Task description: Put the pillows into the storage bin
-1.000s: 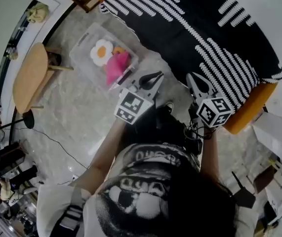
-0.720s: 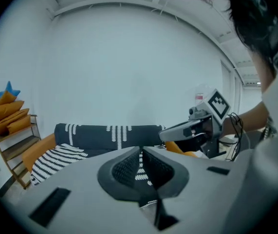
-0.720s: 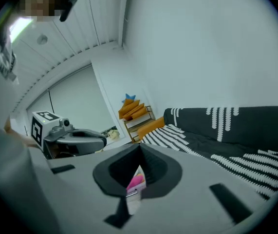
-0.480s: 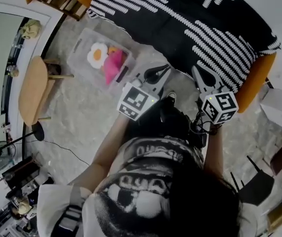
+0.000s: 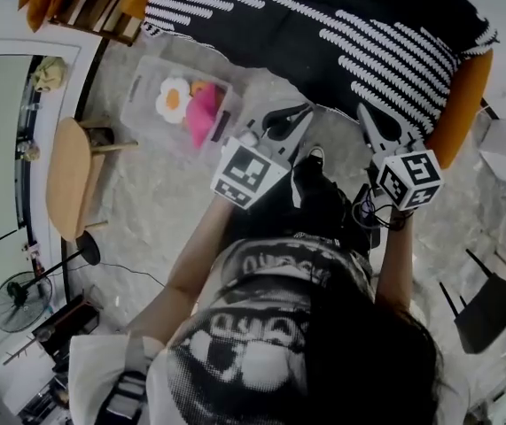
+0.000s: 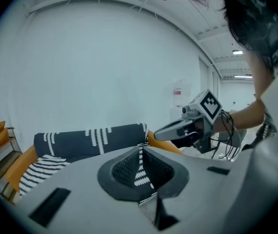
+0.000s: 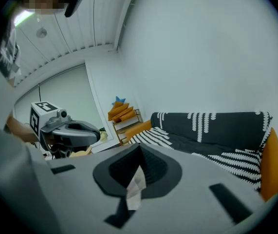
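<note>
Storage bin: a clear plastic bin [image 5: 144,118] stands on the pale marbled floor [image 5: 146,228], between the sofa [image 5: 323,25] and a wooden side table [image 5: 66,180]. It is close to the sofa, probably to keep the carry short.
Pillows: a white flower-shaped pillow [image 5: 173,100] and a pink pillow [image 5: 202,118] lie inside the bin. An orange pillow [image 5: 204,88] is partly hidden behind them.
Left gripper: the left gripper [image 5: 304,111] is clenched, its jaws meeting tip to tip with nothing between them. It is held out in front of the person's body and points toward the sofa, not the bin.
Right gripper: the right gripper [image 5: 363,112] is also clenched and empty. It is level with the left one and well apart from the bin.
Sofa: it has a black cover with white stripes and an orange end [image 5: 465,104]. No loose pillow shows on the seat.
Stage: the bin looks loaded. With both grippers empty and facing the sofa, this is probably a check for leftovers or the finish.
Next move: if another pillow turns up, the jaws must first be spread wide, since soft bulk needs a deep bite.
</note>
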The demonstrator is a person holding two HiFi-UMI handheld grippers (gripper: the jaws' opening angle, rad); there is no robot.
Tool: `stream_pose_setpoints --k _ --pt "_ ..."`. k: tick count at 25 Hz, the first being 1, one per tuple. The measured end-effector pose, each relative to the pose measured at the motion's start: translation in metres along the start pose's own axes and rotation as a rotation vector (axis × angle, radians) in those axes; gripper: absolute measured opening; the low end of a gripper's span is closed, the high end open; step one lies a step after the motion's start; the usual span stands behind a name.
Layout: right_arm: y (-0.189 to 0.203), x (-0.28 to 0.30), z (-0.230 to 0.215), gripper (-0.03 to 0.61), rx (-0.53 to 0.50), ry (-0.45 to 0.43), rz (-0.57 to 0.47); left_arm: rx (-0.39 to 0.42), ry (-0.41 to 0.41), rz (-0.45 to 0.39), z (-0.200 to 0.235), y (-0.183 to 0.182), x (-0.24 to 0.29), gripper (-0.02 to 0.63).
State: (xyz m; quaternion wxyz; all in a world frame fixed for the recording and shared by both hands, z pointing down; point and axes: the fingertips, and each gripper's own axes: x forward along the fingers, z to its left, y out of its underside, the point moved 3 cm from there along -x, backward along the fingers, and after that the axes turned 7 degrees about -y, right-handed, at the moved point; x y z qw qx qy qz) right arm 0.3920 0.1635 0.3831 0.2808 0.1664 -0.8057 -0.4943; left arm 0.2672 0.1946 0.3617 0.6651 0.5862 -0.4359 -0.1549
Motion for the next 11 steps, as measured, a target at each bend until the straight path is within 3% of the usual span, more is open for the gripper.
stream_pose_setpoints --k 11 --pt "-0.005 -0.021 -0.014 0.005 0.022 0.05 0.004 0.003 0.025 0.01 -0.004 -0.006 0.0 0.017"
